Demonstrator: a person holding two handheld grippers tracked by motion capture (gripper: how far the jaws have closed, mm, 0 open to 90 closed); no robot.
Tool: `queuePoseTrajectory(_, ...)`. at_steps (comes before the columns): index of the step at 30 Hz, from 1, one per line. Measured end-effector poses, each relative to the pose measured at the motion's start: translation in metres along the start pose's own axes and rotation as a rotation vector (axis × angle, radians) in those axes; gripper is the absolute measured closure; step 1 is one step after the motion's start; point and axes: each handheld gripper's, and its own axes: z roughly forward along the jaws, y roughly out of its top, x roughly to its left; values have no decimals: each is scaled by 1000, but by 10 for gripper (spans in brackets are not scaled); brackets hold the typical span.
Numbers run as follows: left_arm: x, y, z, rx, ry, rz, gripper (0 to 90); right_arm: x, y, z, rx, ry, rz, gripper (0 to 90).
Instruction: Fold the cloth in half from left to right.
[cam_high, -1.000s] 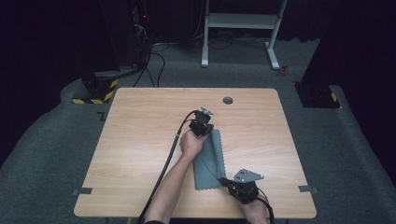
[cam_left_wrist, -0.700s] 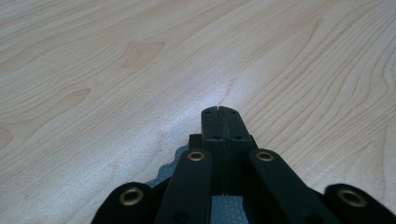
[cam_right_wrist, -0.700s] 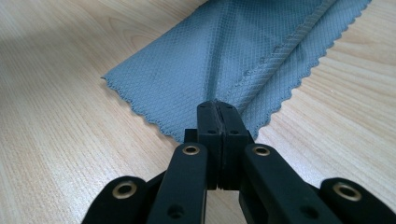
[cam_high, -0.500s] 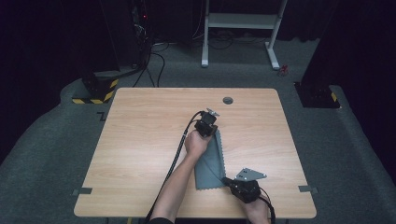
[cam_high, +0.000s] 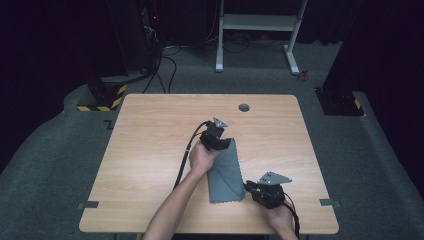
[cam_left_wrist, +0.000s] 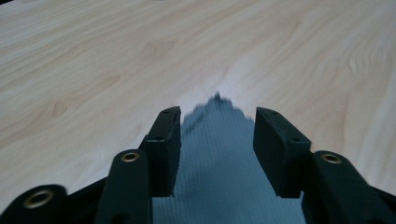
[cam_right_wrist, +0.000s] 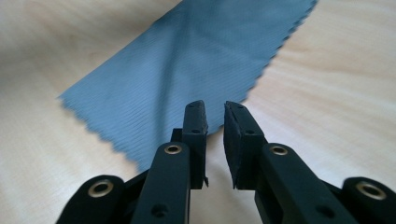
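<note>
1. Where the left gripper (cam_high: 223, 144) sits at the far end of the grey cloth (cam_high: 226, 172), its jaws have just been opening and now stand apart. In the left gripper view the far corner of the cloth (cam_left_wrist: 219, 154) lies flat between them, and neither pad presses on it.
2. The cloth lies on the wooden table (cam_high: 150, 150), right of centre, as a long narrow strip running from far to near. It appears to be folded on itself, though the layers cannot be counted.
3. Handling judgement: the material looks thin, soft and light, with a fine ribbed weave and pinked zigzag edges. It should drape and slump when lifted, carry no stiffness, and slide easily on the smooth tabletop. It is not fragile.
4. Best hold, in my judgement, is at a corner or just inside an edge, pinching all layers together; a mid-panel grip would only bunch the fabric.
5. The right gripper (cam_high: 248, 188) rests at the near right corner of the cloth (cam_right_wrist: 187, 79). Its jaws have just been opening and show a narrow gap, with nothing clamped.
</note>
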Motion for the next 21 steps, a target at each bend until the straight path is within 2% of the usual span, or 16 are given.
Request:
queuePoseTrajectory(2, -5, -14, -13, -1, -7, 18, 492, -5, 6, 3, 10, -13, -2, 769)
queuePoseTrajectory(4, -12, -30, -25, 25, -10, 42, 480, -10, 11, 7, 19, -15, -6, 762)
queuePoseTrajectory(10, -28, -69, -49, 43, -57, 23, 447, -15, 22, 28, 44, 3, -40, 741)
queuePoseTrajectory(12, -35, -80, -55, 31, -70, 15, 437, -14, 24, 34, 55, 5, -52, 730)
queuePoseTrajectory(15, -43, -92, -61, 10, -57, 11, 427, -12, 25, 39, 58, 13, -65, 715)
queuePoseTrajectory(21, -57, -113, -61, 38, -21, 35, 413, -10, 26, 42, 73, 19, -82, 699)
